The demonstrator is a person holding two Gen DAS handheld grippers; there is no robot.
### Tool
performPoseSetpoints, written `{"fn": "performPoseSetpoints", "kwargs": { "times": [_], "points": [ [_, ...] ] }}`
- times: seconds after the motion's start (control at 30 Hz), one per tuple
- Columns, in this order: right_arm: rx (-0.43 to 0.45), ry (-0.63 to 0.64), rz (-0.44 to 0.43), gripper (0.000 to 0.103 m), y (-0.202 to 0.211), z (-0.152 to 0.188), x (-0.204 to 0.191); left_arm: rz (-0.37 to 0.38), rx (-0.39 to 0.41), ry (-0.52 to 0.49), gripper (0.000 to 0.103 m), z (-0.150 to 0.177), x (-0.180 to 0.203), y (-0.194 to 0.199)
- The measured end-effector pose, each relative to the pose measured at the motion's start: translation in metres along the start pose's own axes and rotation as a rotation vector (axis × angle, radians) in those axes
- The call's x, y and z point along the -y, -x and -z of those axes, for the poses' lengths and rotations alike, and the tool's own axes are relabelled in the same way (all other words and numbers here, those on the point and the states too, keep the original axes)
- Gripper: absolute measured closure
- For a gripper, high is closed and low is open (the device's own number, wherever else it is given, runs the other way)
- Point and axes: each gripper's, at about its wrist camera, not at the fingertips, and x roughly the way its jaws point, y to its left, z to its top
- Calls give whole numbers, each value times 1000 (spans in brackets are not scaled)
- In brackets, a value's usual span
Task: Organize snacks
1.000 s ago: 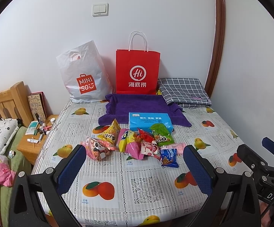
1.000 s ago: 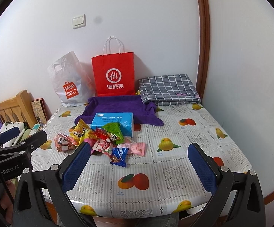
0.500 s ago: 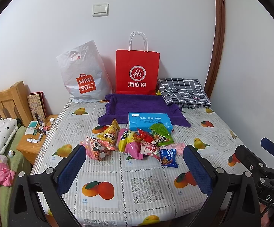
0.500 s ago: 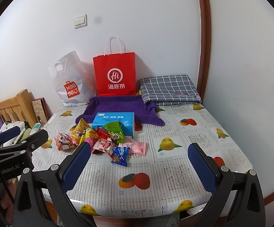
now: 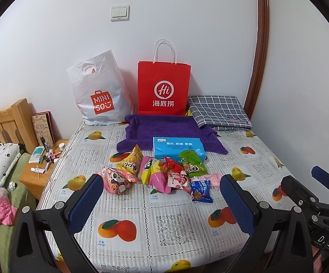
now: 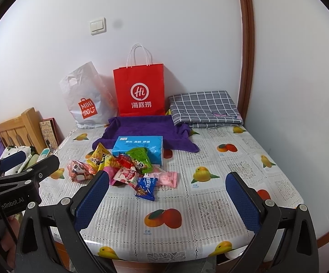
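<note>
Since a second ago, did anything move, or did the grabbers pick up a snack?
Nothing was picked up or let go. The right gripper crept slightly toward the table, so the pile of colourful snack packets looks a touch lower. The left gripper stayed put, both open and empty. The red paper bag and snacks lie unmoved.

On the fruit-print covered desk (image 5: 175, 227), the heap of snack packets (image 5: 160, 173) lies centrally, the blue tissue pack (image 5: 178, 146) behind it at 12 o'clock on the purple towel (image 5: 164, 129), the red paper bag (image 5: 163, 86) behind that, the white plastic bag (image 5: 98, 88) at 11, and the folded checked grey cloth (image 5: 219, 111) at 1.
</note>
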Motion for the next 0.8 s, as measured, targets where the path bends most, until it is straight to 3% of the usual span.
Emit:
{"fn": "performPoseSetpoints", "kwargs": {
  "times": [0.37,0.8],
  "points": [
    [-14,1,-36,2,-12,2,-1,8,-16,5,1,1,-8,-18],
    [-118,52,-14,6,-81,21,-8,6,-88,41,4,11,-38,-76]
  ]
}}
